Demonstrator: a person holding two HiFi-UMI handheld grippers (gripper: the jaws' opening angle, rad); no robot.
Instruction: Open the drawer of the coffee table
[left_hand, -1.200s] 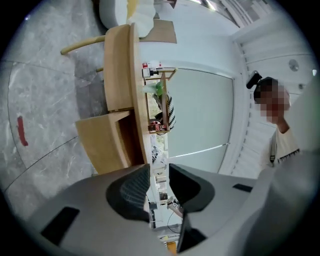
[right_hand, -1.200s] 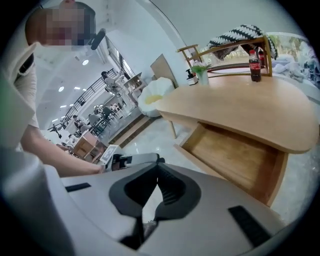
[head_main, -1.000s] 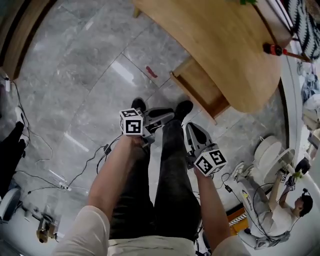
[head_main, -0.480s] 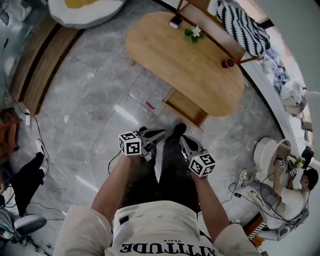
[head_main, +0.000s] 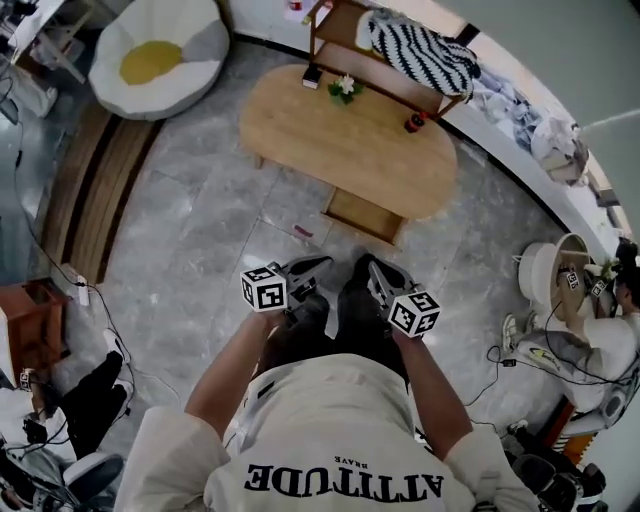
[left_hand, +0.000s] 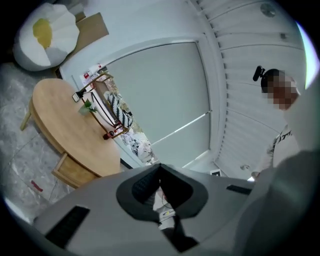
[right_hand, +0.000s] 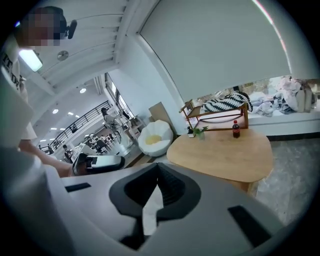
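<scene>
The left claw (head_main: 320, 263) and the right claw (head_main: 371, 266) are hanging side by side, both pinched shut on nothing, while the drawer (head_main: 365, 215) is sitting pulled out ahead of and below them, well apart, under the wooden surface (head_main: 350, 140).

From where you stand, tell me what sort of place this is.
Probably a living-room corner staged inside a lab or office: a wooden coffee table with its drawer pulled out and an egg-shaped beanbag, but loose cables trail over the grey tile floor.
</scene>
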